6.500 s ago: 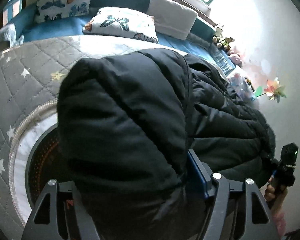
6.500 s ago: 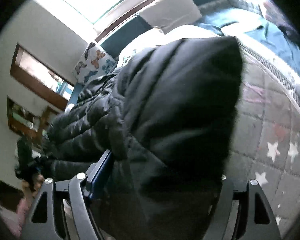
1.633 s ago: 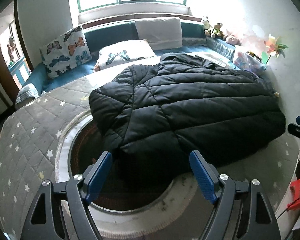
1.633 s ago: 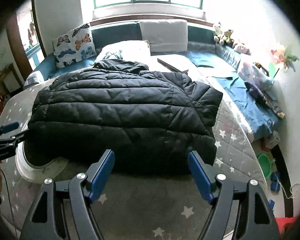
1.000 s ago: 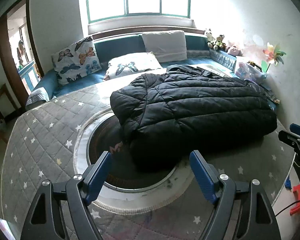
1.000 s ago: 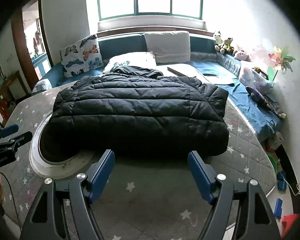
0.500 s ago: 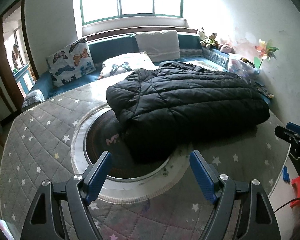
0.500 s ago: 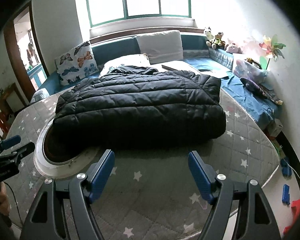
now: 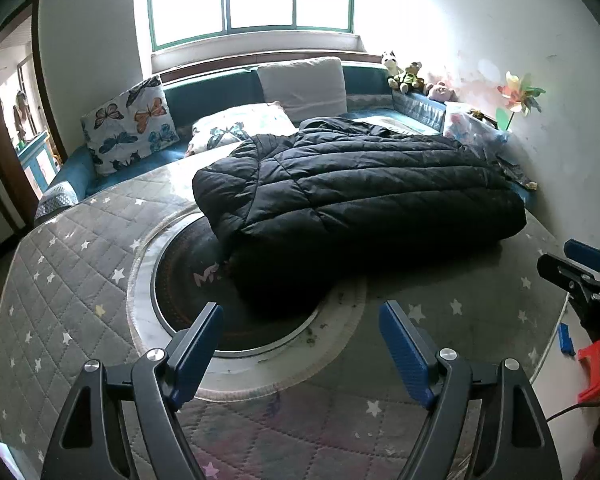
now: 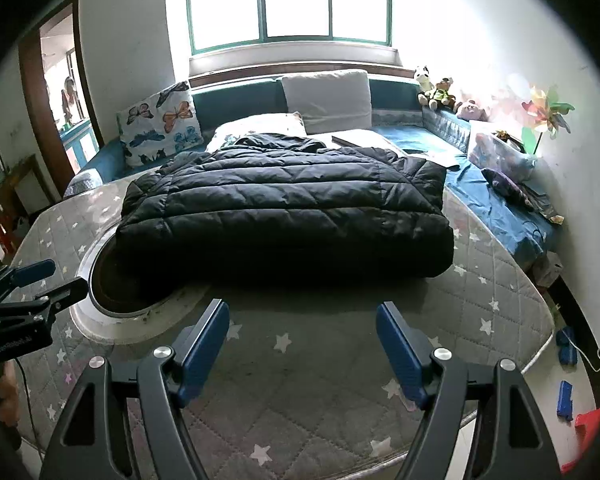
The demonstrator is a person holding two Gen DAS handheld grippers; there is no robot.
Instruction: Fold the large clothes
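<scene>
A black quilted puffer jacket (image 9: 356, 200) (image 10: 288, 212) lies folded in a thick rectangular bundle on the grey star-patterned mat (image 9: 80, 272) (image 10: 496, 292). Part of it overhangs a dark round inset (image 9: 188, 284) in the mat. My left gripper (image 9: 300, 316) hangs open above the mat's near side, well short of the jacket, with nothing between its blue pads. My right gripper (image 10: 302, 312) is open too, just in front of the jacket's near edge. Each gripper shows at the edge of the other's view: the right gripper (image 9: 580, 268) and the left gripper (image 10: 32, 280).
Behind the mat runs a teal couch (image 10: 236, 108) with butterfly cushions (image 9: 130, 124) and a grey pillow (image 10: 326, 98). Plush toys (image 9: 404, 74) and a pinwheel (image 10: 548, 114) line the right wall. Red and blue items (image 10: 566, 392) lie on the floor at right. A doorway (image 10: 60, 92) opens at left.
Both grippers have drawn back from the folded jacket, which looks a little smaller and farther away. The jacket itself has not moved. Both pairs of jaws stay wide.
</scene>
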